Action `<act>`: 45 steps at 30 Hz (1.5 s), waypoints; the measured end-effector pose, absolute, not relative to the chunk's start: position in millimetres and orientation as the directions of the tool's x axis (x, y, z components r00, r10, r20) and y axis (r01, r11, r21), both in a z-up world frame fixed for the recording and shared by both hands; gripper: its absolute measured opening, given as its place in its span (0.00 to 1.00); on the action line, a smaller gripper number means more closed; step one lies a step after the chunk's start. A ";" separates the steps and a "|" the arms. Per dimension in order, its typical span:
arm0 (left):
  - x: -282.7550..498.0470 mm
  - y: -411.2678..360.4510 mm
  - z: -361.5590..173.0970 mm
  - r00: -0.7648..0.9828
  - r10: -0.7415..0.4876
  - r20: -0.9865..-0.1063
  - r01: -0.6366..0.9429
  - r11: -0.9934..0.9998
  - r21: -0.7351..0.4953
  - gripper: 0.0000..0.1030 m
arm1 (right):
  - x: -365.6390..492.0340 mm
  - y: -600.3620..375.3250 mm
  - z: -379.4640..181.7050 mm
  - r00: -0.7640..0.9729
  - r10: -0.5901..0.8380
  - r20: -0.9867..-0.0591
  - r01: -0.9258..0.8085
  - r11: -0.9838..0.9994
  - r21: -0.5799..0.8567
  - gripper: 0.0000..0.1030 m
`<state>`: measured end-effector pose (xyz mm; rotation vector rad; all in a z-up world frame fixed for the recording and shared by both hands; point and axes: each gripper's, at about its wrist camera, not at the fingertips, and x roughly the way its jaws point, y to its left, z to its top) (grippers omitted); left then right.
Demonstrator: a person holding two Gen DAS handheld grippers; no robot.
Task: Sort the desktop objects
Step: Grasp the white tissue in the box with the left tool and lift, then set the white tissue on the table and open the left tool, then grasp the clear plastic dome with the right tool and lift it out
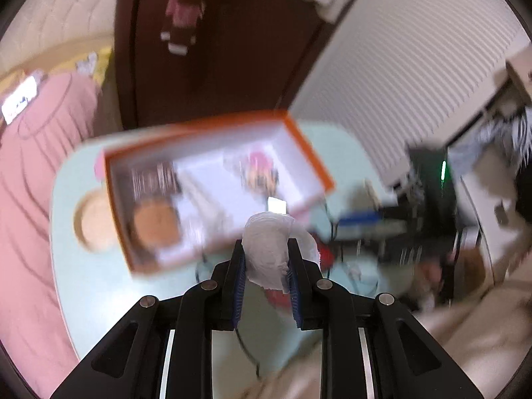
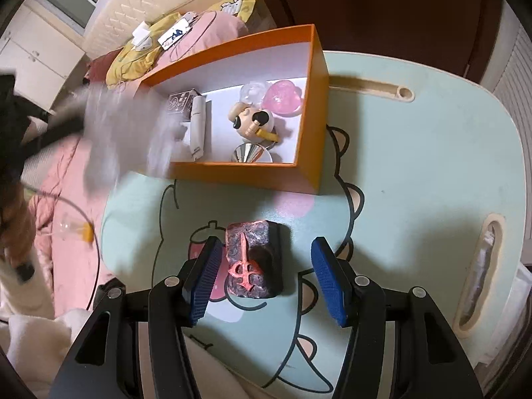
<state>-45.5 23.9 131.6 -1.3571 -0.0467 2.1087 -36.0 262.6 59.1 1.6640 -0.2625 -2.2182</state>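
My left gripper (image 1: 266,259) is shut on a crumpled white packet (image 1: 267,249), held in the air near the front edge of the orange box (image 1: 309,153). The left wrist view is blurred by motion. In the right wrist view the left gripper and packet show as a grey blur (image 2: 126,133) at the box's left end. The orange box (image 2: 312,106) holds a white tube (image 2: 198,126), a dog figure (image 2: 254,121), a pink heart case (image 2: 284,97) and a silver cone (image 2: 247,153). My right gripper (image 2: 264,279) is open around a dark rock-like block with a red emblem (image 2: 252,259) on the table.
The mint-green table (image 2: 415,166) has a cartoon print, a pen groove at the back and a slot at the right edge (image 2: 482,266). A bed with pink and yellow bedding (image 2: 166,33) lies to the left. A round cup recess (image 1: 94,221) sits left of the box.
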 end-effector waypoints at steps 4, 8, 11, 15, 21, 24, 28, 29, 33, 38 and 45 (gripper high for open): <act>-33.6 14.2 90.8 -0.242 0.472 -0.848 -0.416 -0.840 -0.348 0.20 | -35.9 257.4 66.3 -0.259 -0.391 -0.883 0.165 -0.919 0.358 0.55; -37.2 11.3 66.1 -0.296 0.408 -0.863 -0.355 -0.886 -0.297 0.22 | -44.5 252.1 83.9 -0.291 -0.381 -0.878 0.177 -0.923 0.341 0.55; -36.5 11.5 68.2 -0.380 0.358 -0.853 -0.331 -0.914 -0.236 0.56 | -59.1 242.9 103.1 -0.331 -0.367 -0.869 0.219 -0.926 0.308 0.55; -28.4 11.0 84.5 -0.506 0.318 -0.802 -0.356 -0.924 -0.142 0.78 | -89.4 221.5 118.1 -0.350 -0.343 -0.872 0.291 -0.924 0.247 0.55; -24.4 2.5 93.8 -0.560 0.311 -0.768 -0.361 -0.926 -0.112 0.81 | -146.7 181.5 99.4 -0.270 -0.284 -0.920 0.346 -0.920 0.182 0.55; -22.2 -4.4 91.0 -0.555 0.307 -0.773 -0.341 -0.932 -0.125 0.81 | -172.1 165.4 77.9 -0.235 -0.208 -0.950 0.361 -0.926 0.113 0.55; -22.6 -12.2 85.5 -0.545 0.315 -0.777 -0.323 -0.934 -0.153 0.81 | -195.1 156.2 52.1 -0.185 -0.091 -0.979 0.364 -0.931 0.018 0.55; -23.6 -13.1 84.9 -0.544 0.319 -0.777 -0.320 -0.934 -0.159 0.81 | -197.9 154.9 47.5 -0.172 -0.073 -0.982 0.369 -0.929 0.004 0.49; -27.3 -17.7 85.3 -0.544 0.341 -0.766 -0.308 -0.931 -0.196 0.81 | -199.8 142.7 33.7 -0.137 -0.011 -0.991 0.434 -0.899 -0.050 0.38; -29.9 -21.5 86.8 -0.548 0.353 -0.759 -0.294 -0.930 -0.221 0.81 | -199.9 145.5 36.6 -0.117 -0.061 -0.991 0.438 -0.899 0.004 0.38; -33.0 -30.0 96.0 -0.575 0.322 -0.752 -0.273 -0.942 -0.194 0.81 | -169.6 179.8 93.4 -0.161 -0.313 -0.936 0.401 -0.887 0.228 0.38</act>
